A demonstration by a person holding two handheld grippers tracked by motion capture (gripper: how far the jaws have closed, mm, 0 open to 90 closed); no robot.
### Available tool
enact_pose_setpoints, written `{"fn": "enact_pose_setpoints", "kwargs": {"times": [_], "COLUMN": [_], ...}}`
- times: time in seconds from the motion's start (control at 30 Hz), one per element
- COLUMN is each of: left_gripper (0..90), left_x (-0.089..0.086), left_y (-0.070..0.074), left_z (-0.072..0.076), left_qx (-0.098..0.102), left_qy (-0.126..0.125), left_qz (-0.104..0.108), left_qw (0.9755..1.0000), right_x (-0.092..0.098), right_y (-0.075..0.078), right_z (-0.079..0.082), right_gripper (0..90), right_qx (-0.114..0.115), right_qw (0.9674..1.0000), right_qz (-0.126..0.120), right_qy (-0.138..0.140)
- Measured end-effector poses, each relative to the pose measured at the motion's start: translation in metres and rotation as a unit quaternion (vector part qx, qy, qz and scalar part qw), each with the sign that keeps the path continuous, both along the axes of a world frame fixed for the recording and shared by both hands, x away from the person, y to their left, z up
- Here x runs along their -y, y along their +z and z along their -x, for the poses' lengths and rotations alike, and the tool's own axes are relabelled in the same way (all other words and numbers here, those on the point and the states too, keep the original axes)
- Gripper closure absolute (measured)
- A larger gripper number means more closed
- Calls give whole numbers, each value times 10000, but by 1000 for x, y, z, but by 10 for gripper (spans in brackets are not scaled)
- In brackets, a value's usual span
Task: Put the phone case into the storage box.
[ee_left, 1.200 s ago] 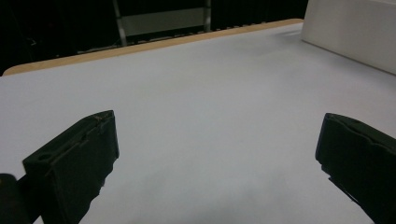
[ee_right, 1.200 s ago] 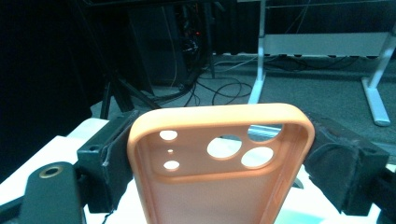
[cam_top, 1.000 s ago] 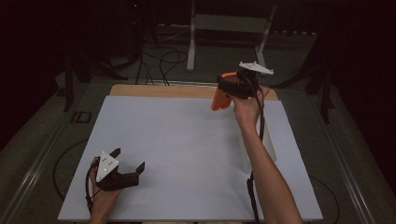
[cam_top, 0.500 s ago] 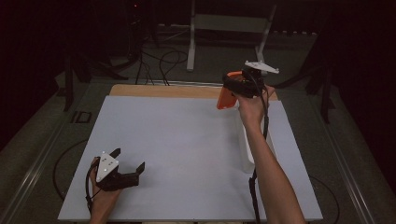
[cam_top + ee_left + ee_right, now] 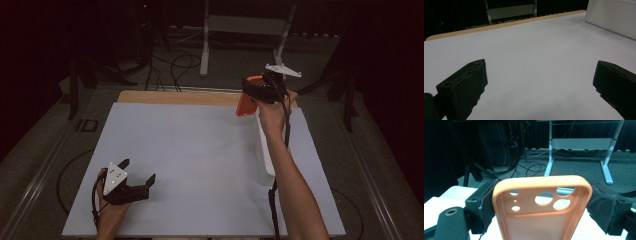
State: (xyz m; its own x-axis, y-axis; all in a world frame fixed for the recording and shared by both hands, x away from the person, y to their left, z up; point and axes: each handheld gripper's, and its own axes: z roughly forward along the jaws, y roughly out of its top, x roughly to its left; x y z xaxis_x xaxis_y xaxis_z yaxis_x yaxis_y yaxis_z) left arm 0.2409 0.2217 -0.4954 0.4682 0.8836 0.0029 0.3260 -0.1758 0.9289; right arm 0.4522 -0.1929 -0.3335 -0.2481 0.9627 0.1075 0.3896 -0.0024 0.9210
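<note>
1 orange phone case (image 5: 541, 207), gripped by the right gripper (image 5: 257, 90) with 1 jaw pressed on each long side, held up in the air over the far right part of the worktop (image 5: 200, 150). In the right gripper view the case's lower end is cut off by the frame; its open inner side faces the camera, with 3 large camera holes and 3 small ones, and floor shows through them. In the high view most of the case (image 5: 246, 102) sits behind the gripper and hand, with just an orange edge visible.

Left gripper (image 5: 134, 182) rests low at the near left of the worktop, jaws spread wide with nothing between them. In the left gripper view both jaws are cut off at the bottom edge, bare white surface between.

1 white box-like object (image 5: 263, 150) lies along the right side of the worktop, partly hidden by the right forearm (image 5: 290, 185) in the high view; can't make out what it is. In the left gripper view its corner (image 5: 611, 17) is cropped top right.

Wooden strip (image 5: 180, 97) shows along the worktop's far edge. Background is dark: 1 white metal frame (image 5: 579, 143) and loose cables (image 5: 531, 168) on the floor, rest hard to make out.
</note>
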Motion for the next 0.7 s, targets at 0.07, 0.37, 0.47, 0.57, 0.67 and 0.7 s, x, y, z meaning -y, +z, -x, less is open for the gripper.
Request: {"fn": "enact_pose_setpoints", "kwargs": {"times": [0.07,0.37,0.47,0.57,0.67,0.7], "left_gripper": [2,3,2,3,2,2], "left_x": [0,0,0,-1,-1,-1], "left_y": [0,0,0,0,0,0], "left_z": [0,0,0,1,1,1], "left_qx": [6,8,10,23,19,19], "left_qy": [2,5,17,29,27,27], "left_qz": [3,3,2,18,14,14], "left_qw": [10000,10000,10000,10000,10000,10000], "right_x": [1,9,12,15,18,18], "right_y": [0,3,4,4,4,4], "right_z": [0,-2,-2,-2,-2,-2], "right_gripper": [164,164,164,164,164,164], "right_qx": [-2,17,36,44,46,46], "right_qw": [10000,9999,9999,9998,9997,9997], "right_qz": [22,48,75,73,65,65], "right_qy": [-26,-121,-140,-172,-225,-225]}}
